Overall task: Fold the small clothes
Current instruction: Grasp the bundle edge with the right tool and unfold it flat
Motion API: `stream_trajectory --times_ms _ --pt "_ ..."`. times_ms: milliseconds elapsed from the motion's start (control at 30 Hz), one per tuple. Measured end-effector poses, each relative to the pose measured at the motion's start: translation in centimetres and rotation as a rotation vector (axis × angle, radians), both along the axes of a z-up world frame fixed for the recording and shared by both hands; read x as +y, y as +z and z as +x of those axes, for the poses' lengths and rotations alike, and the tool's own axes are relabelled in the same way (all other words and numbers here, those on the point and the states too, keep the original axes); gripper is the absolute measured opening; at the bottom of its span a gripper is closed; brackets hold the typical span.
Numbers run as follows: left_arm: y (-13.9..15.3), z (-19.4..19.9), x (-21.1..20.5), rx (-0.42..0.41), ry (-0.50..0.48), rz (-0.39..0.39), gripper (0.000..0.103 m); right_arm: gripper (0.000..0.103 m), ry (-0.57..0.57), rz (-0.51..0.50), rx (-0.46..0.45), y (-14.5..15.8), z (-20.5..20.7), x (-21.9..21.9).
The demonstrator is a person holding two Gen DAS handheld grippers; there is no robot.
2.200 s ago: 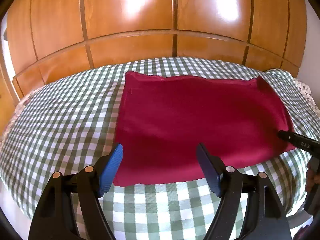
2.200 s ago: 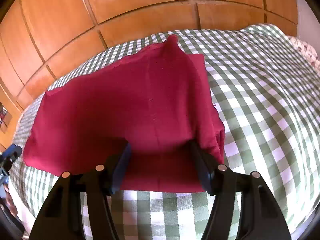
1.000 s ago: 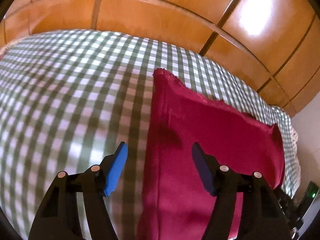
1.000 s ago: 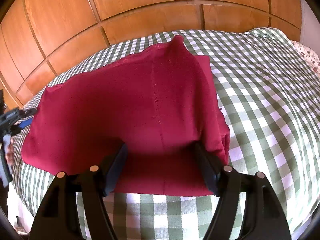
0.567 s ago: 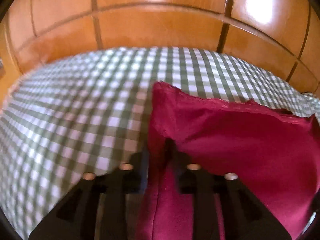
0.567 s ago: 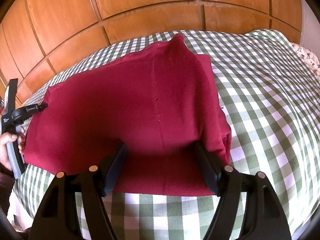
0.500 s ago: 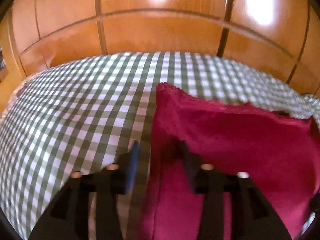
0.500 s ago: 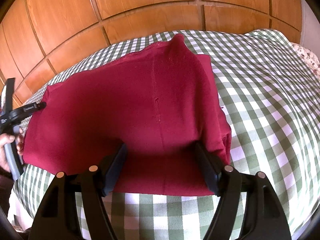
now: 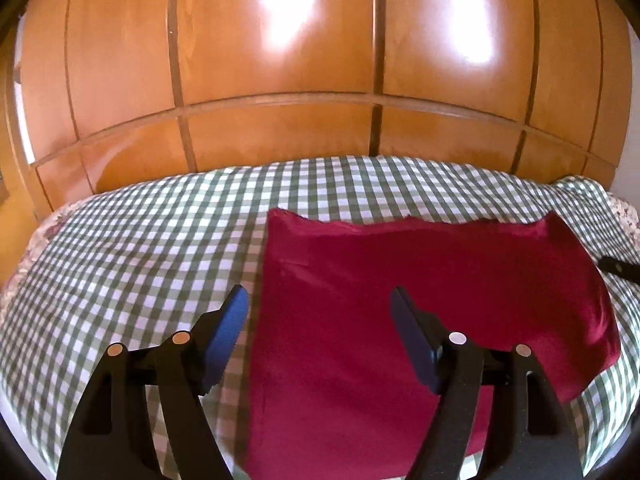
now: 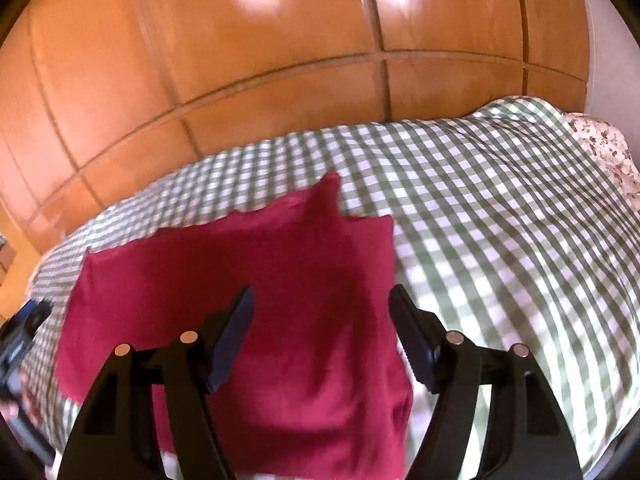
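Note:
A dark red garment lies spread flat on the green-and-white checked bedspread. My left gripper is open and empty, raised above the garment's left edge. In the right wrist view the same red garment lies below my right gripper, which is open and empty above its right part. One far corner of the garment sticks up. The right gripper's tip shows at the far right of the left wrist view. The left gripper shows at the left edge of the right wrist view, blurred.
Glossy wooden wardrobe doors stand right behind the bed. A floral sheet shows at the bed's right end. The checked bedspread extends to the right of the garment.
My left gripper shut on the garment's left edge, then opened and drew back up. My right gripper has lifted off the garment's near edge, and its view is blurred by motion.

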State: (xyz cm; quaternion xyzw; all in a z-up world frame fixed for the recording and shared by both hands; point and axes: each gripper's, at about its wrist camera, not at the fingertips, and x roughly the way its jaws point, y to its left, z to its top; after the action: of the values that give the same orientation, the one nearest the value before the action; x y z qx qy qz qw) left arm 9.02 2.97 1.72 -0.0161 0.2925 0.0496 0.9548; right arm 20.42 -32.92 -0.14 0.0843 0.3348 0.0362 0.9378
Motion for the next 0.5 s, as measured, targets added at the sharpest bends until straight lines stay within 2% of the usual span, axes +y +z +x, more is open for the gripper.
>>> stream_trajectory --times_ms 133,167,200,300,367,500 --pt "-0.6 -0.2 -0.5 0.017 -0.013 0.010 0.073 0.066 0.004 -0.052 0.049 -1.2 2.4 0.4" --pt "-0.8 -0.1 -0.5 0.020 -0.015 0.016 0.073 0.058 0.003 -0.065 0.064 -1.6 2.8 0.4" --pt "-0.9 -0.1 -0.6 0.022 -0.018 0.021 0.073 0.043 0.012 -0.079 0.085 -2.1 3.3 0.6" --pt "-1.4 0.0 -1.0 0.033 -0.029 0.035 0.073 0.014 0.025 -0.116 0.093 -2.8 3.6 1.0" --pt "-1.6 0.1 -1.0 0.038 -0.031 0.036 0.073 0.009 0.029 -0.132 0.077 -2.6 3.5 1.1" --pt "-2.1 0.6 -1.1 0.049 -0.032 0.040 0.073 0.008 0.018 -0.145 0.025 -1.7 3.2 1.0"
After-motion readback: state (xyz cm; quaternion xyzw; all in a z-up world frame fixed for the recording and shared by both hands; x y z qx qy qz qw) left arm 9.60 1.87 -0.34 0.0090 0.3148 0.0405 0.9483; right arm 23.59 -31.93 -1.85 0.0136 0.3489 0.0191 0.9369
